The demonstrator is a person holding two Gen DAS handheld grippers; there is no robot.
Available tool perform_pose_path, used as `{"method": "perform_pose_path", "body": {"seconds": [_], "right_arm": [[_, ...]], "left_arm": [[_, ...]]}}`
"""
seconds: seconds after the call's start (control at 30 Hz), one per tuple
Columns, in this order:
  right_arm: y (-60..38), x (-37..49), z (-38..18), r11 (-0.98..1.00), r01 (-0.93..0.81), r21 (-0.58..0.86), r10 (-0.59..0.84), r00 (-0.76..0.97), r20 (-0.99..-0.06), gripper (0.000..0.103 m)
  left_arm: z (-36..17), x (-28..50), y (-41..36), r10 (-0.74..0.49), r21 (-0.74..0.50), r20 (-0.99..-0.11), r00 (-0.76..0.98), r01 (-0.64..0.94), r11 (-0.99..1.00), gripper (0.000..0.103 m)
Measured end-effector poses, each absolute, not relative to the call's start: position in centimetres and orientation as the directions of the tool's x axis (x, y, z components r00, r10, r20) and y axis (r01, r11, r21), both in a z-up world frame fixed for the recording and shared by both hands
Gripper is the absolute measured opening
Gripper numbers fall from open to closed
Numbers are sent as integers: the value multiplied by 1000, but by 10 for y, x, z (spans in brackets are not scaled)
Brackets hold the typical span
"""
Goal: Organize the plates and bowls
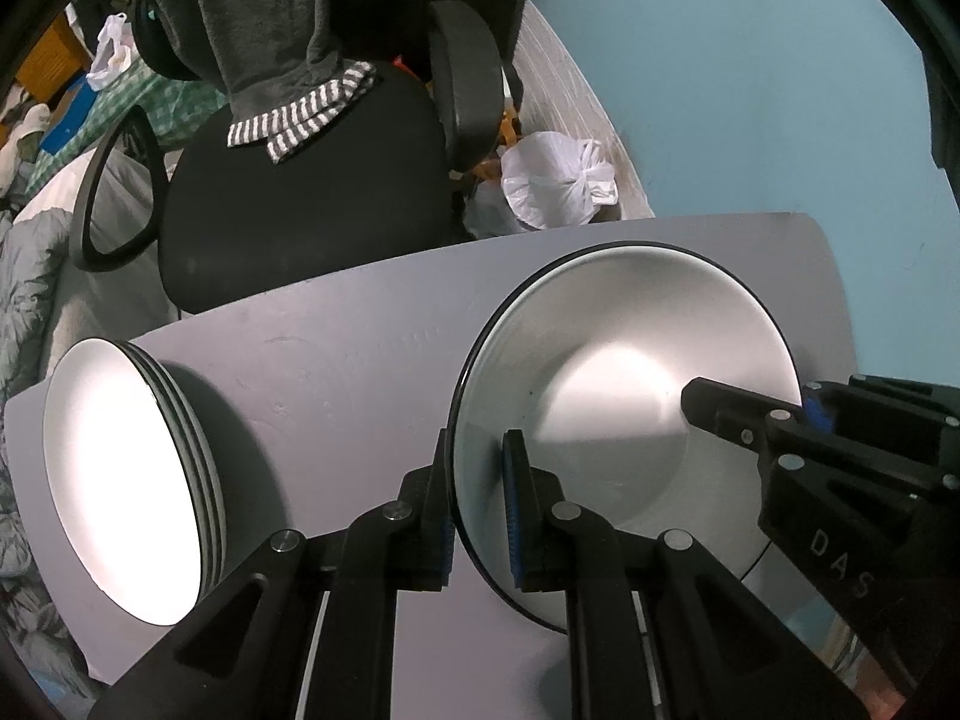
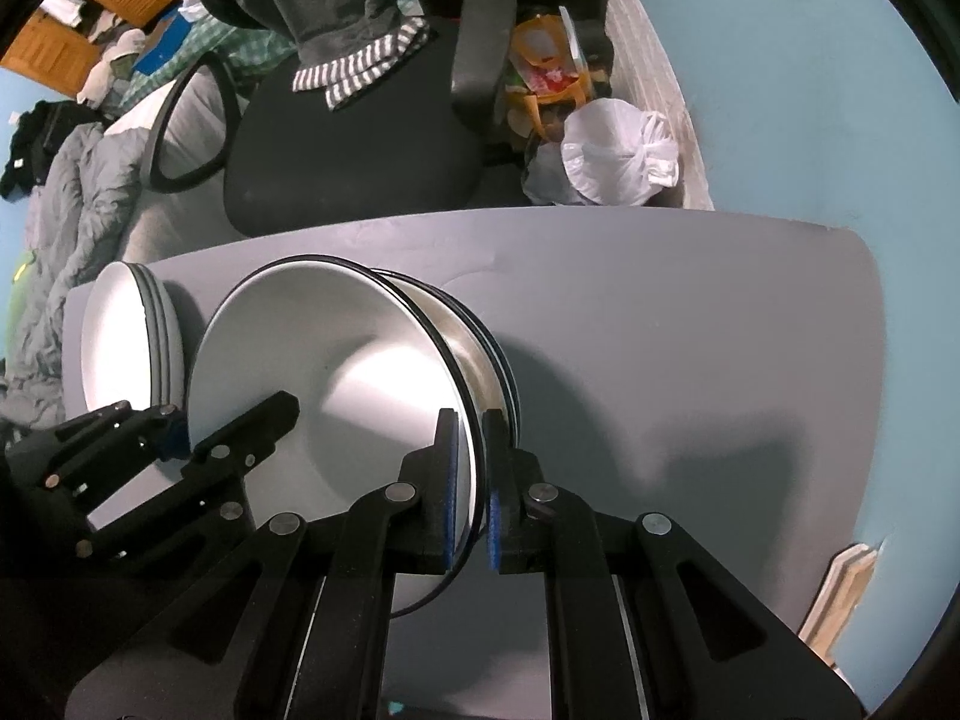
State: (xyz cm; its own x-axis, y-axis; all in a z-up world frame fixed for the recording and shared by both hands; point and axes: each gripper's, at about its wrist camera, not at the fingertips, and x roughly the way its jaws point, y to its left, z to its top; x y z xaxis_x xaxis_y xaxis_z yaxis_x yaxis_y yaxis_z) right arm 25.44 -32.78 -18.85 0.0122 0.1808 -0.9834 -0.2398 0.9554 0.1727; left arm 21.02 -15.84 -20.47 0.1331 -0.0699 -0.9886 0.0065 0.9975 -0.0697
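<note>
A white bowl with a black rim (image 1: 630, 396) is held from two sides over the grey table (image 1: 336, 348). My left gripper (image 1: 477, 450) is shut on its left rim, blue pads pressing either side of the wall. My right gripper (image 2: 471, 420) is shut on the opposite rim of the same bowl (image 2: 336, 372). Each gripper also shows in the other's view: right gripper (image 1: 804, 408), left gripper (image 2: 180, 420). Directly under the held bowl lies a stack of similar bowls (image 2: 489, 348); I cannot tell whether they touch. A stack of white plates (image 1: 120, 468) (image 2: 120, 336) sits to the left.
A black office chair (image 1: 312, 192) with a grey striped towel (image 1: 300, 120) stands just past the table's far edge. White plastic bags (image 1: 558, 180) lie on the floor near the blue wall. Bedding (image 2: 78, 180) is at the left. A pale wooden piece (image 2: 840, 594) leans at the table's right.
</note>
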Motion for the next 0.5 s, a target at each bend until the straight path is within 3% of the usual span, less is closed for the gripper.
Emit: {"method": "perform_pose_path", "body": {"seconds": [0.23, 0.4, 0.5], "right_arm": [[-324, 255, -188, 955, -251, 159, 166, 5, -986, 12], [-323, 253, -183, 958, -236, 161, 169, 15, -985, 20], [-324, 252, -180, 961, -226, 161, 171, 26, -985, 24]], "left_arm": [[-201, 209, -160, -65, -63, -987, 145, 21, 998, 15], [-193, 207, -157, -46, -46, -982, 183, 4, 999, 31], [-186, 205, -154, -53, -52, -978, 200, 8, 999, 31]]}}
